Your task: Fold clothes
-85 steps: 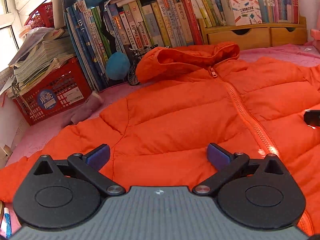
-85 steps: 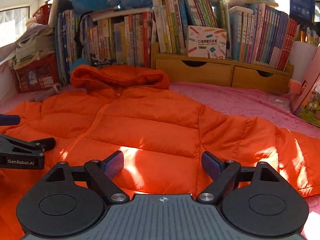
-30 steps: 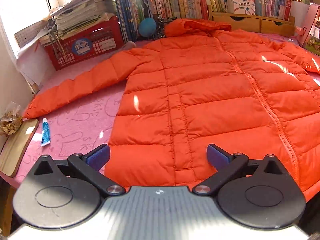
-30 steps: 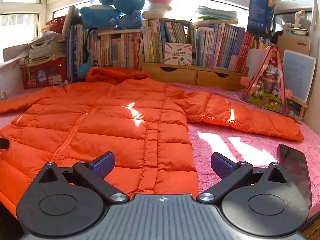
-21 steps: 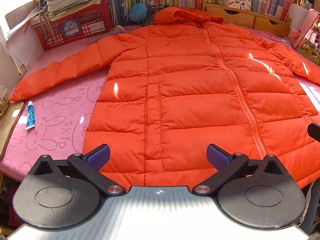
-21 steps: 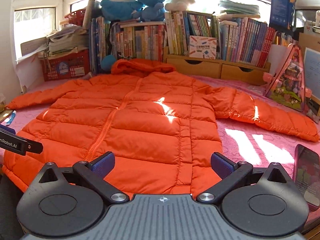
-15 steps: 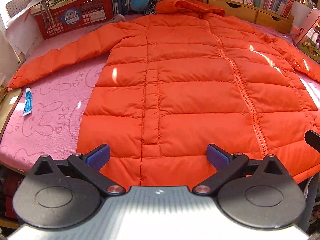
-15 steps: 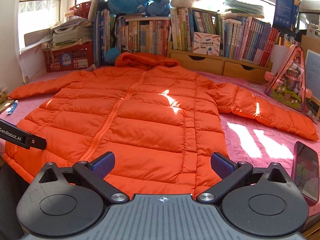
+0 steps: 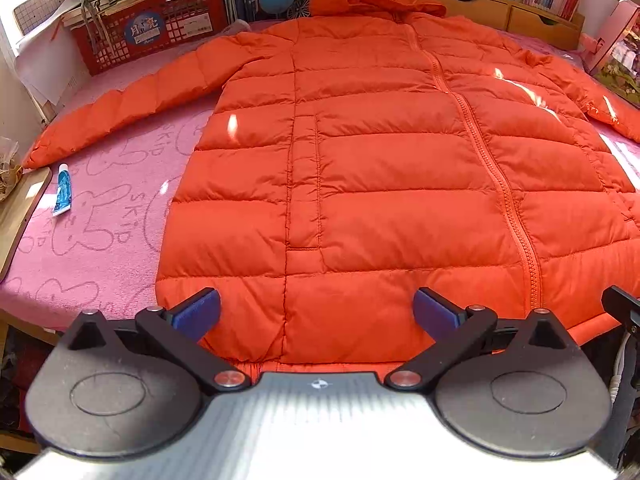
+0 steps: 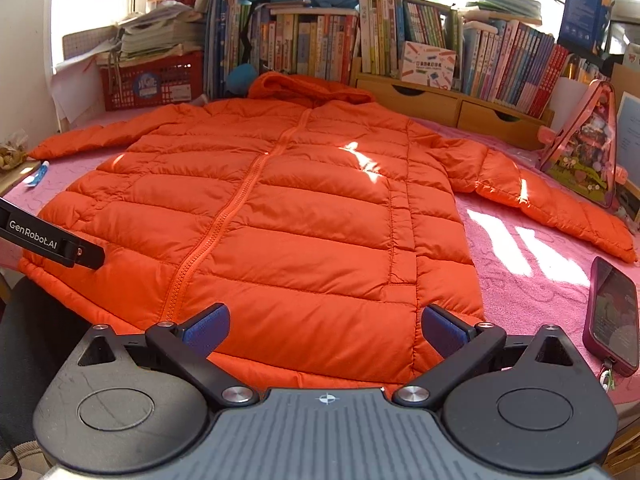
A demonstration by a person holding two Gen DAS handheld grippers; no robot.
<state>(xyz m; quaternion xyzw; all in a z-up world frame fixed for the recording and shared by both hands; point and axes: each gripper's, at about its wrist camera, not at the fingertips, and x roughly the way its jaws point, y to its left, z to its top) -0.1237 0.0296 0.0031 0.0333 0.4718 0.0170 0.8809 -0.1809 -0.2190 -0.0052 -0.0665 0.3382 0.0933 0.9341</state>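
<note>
Orange jacket (image 9: 360, 184) spread flat, zipped, filling frame ctr – sleeves out to both sides, prob. laid out ready for folding. Left gripper (image 9: 316, 314) & right gripper (image 10: 325, 326) at bottom by hem – fingers spread wide, holding nothing.

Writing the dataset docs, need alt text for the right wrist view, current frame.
An orange hooded puffer jacket lies zipped and spread flat, sleeves out, on a pink cloth-covered table, with the open right gripper empty at its hem. A phone lies at the right edge; the left gripper enters from the left, and bookshelves fill the background.
</note>
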